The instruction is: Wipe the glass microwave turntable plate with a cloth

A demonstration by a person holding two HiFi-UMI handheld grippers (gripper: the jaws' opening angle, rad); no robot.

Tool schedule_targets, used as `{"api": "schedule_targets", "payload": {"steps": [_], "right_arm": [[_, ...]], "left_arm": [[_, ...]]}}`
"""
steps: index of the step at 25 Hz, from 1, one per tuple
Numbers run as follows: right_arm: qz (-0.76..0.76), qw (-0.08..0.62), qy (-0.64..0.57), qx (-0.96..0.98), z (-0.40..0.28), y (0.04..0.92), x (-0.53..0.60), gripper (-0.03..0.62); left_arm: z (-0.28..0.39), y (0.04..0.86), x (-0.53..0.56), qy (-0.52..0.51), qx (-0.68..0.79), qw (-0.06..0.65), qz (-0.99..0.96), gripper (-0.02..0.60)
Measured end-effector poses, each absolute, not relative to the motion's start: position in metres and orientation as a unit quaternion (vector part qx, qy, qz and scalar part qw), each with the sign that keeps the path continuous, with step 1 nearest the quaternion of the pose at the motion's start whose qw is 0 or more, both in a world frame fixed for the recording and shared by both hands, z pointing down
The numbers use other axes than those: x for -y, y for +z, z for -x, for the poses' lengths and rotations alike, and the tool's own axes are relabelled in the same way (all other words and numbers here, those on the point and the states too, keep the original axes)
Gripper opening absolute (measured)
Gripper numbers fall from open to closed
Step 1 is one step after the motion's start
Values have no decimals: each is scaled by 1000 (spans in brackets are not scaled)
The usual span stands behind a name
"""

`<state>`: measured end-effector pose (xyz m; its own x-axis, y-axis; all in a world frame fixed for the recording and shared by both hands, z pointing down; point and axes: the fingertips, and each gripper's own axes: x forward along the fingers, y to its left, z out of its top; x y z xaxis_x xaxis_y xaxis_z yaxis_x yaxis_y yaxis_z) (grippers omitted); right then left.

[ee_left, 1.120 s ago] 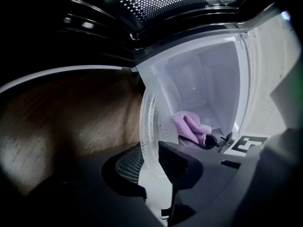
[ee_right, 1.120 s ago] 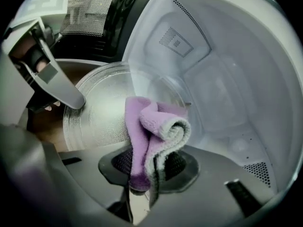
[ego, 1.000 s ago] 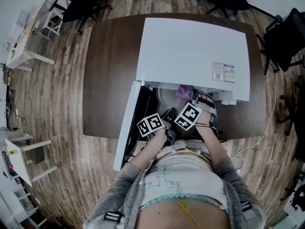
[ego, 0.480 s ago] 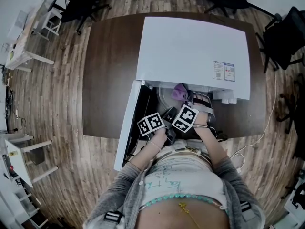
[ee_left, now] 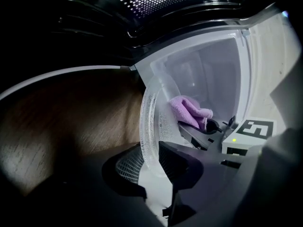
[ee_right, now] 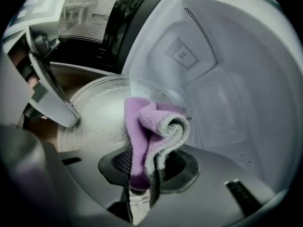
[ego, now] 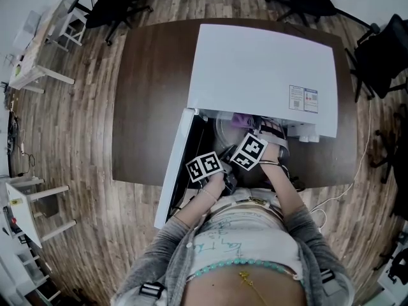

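Note:
The glass turntable plate [ee_left: 151, 122] stands tilted at the open mouth of the white microwave [ego: 261, 69]. My left gripper [ee_left: 150, 162] is shut on the plate's near rim, one pad on each face. My right gripper [ee_right: 144, 167] is shut on a folded purple cloth [ee_right: 151, 131], which lies against the upper face of the plate [ee_right: 99, 122]. In the head view the cloth [ego: 241, 118] shows just under the microwave's front edge, with both marker cubes below it. One left finger [ee_right: 54, 103] appears at the plate's left edge in the right gripper view.
The microwave door [ego: 175, 164] hangs open to the left, close beside my left gripper. The microwave sits on a dark brown table [ego: 150, 107] on a wood floor. White cavity walls [ee_right: 227, 79] close in behind the plate. Office chairs [ego: 108, 2] stand around the table.
My right gripper has slid the purple cloth a little leftward across the plate. The left gripper and the plate have stayed where they were.

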<state>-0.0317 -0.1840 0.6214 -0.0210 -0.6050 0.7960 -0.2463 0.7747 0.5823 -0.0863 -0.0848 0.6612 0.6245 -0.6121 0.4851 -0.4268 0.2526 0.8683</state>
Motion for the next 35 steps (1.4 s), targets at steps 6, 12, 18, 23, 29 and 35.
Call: {"api": "schedule_targets", "payload": {"steps": [6, 12, 18, 23, 29, 35], "right_arm": [[-318, 635, -133, 691, 15, 621, 188, 115], [-323, 638, -125, 687, 10, 622, 181, 115], [-326, 641, -117, 685, 5, 624, 172, 115], [-329, 643, -109, 683, -1, 627, 164, 115], [-332, 646, -100, 680, -4, 628, 154, 115], [-321, 651, -93, 682, -6, 632, 142, 115]], "left_arm": [[88, 662, 86, -71, 429, 667, -605, 94], [88, 660, 86, -69, 430, 665, -607, 94], [89, 661, 85, -73, 429, 665, -607, 94], [89, 662, 85, -74, 427, 669, -604, 94], [89, 662, 85, -71, 425, 670, -604, 94], [88, 663, 86, -70, 425, 672, -603, 94]]}}
